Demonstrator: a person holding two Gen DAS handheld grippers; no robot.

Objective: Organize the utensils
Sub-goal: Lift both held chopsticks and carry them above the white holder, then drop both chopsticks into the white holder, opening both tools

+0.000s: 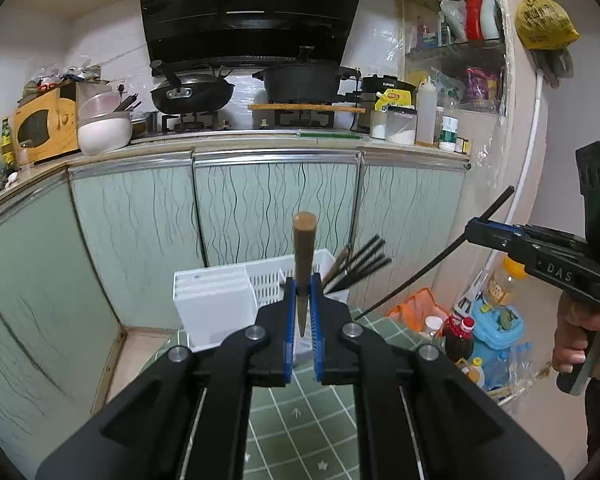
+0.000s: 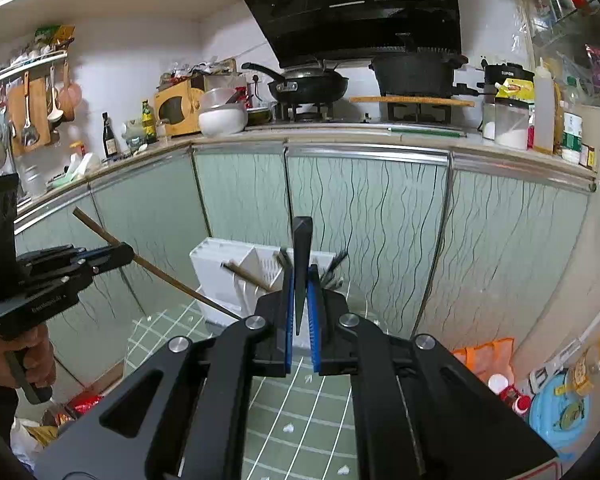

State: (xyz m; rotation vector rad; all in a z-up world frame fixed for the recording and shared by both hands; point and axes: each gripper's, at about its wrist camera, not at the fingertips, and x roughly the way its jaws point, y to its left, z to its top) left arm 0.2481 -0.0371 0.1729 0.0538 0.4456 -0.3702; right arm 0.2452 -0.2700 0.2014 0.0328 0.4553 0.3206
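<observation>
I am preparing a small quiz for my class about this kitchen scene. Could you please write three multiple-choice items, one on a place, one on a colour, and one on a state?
1. Where does the white utensil holder stand?
A. on the green tiled surface in front of the cabinets
B. on the stove
C. on the wall shelf

2. What colour is the chopstick in the right hand-held gripper?
A. brown
B. black
C. white

3. What is the state of the left hand-held gripper?
A. open and empty
B. shut on a spoon
C. shut on a brown chopstick

Answers:
1 A, the holder sits on the tiled surface below the counter.
2 B, the stick between the blue pads is dark.
3 C, both pads press a brown stick that points up.
</observation>
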